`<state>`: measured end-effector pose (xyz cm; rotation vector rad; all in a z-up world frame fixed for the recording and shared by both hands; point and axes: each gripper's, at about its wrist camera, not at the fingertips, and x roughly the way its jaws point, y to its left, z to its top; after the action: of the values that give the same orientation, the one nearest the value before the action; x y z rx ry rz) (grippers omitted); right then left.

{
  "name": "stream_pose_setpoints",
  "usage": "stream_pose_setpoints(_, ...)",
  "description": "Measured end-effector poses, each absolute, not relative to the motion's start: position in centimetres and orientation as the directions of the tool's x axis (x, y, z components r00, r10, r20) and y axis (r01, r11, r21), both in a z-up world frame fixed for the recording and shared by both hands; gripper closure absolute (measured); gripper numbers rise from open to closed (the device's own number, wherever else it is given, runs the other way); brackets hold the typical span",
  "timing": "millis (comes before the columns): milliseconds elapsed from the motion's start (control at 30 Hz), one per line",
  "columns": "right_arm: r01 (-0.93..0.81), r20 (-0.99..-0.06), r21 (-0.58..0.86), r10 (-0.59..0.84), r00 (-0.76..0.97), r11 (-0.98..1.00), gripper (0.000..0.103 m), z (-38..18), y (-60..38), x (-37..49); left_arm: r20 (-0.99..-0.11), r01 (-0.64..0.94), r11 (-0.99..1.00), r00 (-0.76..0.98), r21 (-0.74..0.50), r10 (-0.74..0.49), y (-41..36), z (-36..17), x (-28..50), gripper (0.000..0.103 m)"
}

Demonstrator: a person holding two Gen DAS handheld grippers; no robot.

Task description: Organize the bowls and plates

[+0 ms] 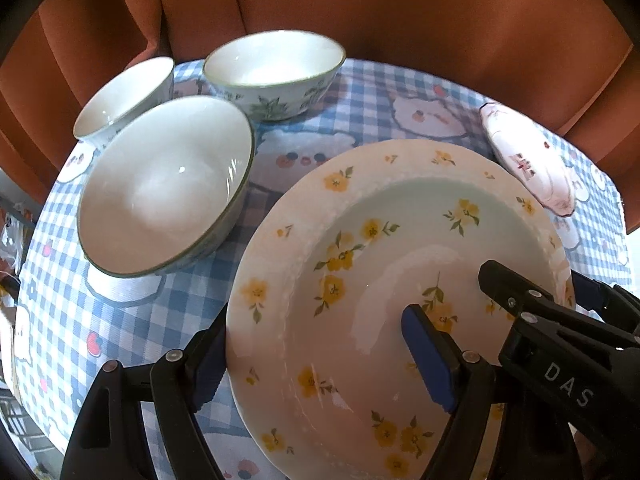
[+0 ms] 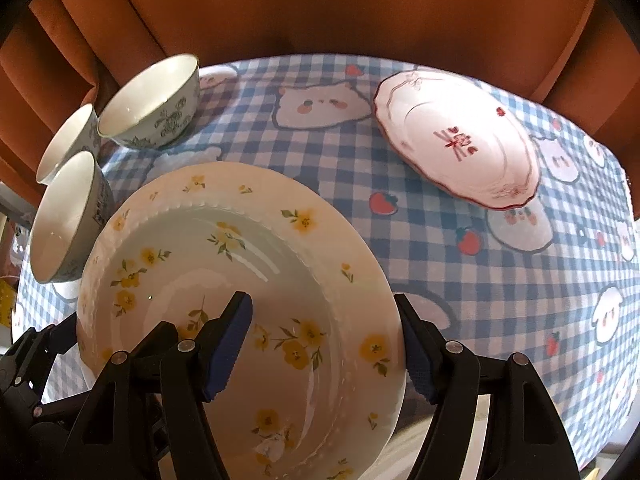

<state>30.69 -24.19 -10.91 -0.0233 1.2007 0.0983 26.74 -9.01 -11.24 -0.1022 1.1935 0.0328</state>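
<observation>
A white plate with yellow flowers (image 1: pixel 384 280) is held tilted above the table by both grippers. My left gripper (image 1: pixel 320 364) is shut on its left rim, one blue pad inside the plate and one outside. My right gripper (image 2: pixel 324 344) is shut on its right rim (image 2: pixel 360 320) the same way; it also shows in the left wrist view (image 1: pixel 532 308). Three white bowls with green leaf patterns (image 1: pixel 164 184) (image 1: pixel 276 72) (image 1: pixel 124 96) stand at the far left. A pink-white plate with red characters (image 2: pixel 460 140) lies at the far right.
The table (image 2: pixel 460 280) has a blue-and-white checked cloth with cartoon animals and strawberries. Orange curtains (image 1: pixel 360 8) hang right behind the far edge. Clutter shows past the table's left edge.
</observation>
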Motion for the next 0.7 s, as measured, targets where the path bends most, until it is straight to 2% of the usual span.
stream_pose_setpoints(700, -0.025, -0.871, 0.067, 0.071, 0.486, 0.997, 0.029, -4.0, -27.8, 25.0, -0.877, -0.006, 0.999, 0.480, -0.040, -0.033, -13.9, -4.5, 22.1, 0.022)
